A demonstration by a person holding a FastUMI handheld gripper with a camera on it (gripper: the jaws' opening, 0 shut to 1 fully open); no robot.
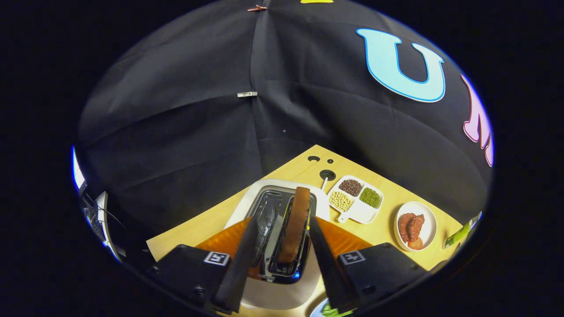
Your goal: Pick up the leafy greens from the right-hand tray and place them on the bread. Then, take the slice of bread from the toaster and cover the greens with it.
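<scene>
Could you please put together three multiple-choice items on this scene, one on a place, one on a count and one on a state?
1. Where is the slice of bread?
A. on the round plate
B. standing in a slot of the toaster
C. lying on the table

2. How many compartments of the divided dish hold beans?
A. one
B. three
C. five

3. How do the fingers of the gripper stand?
A. open, on either side of the bread
B. pressed shut on the bread
C. shut on a spoon

Answers: 1 B, the slice rises out of the right-hand slot. 2 B, dark, pale and green beans fill three compartments. 3 A, gaps show between each finger and the slice.
</scene>
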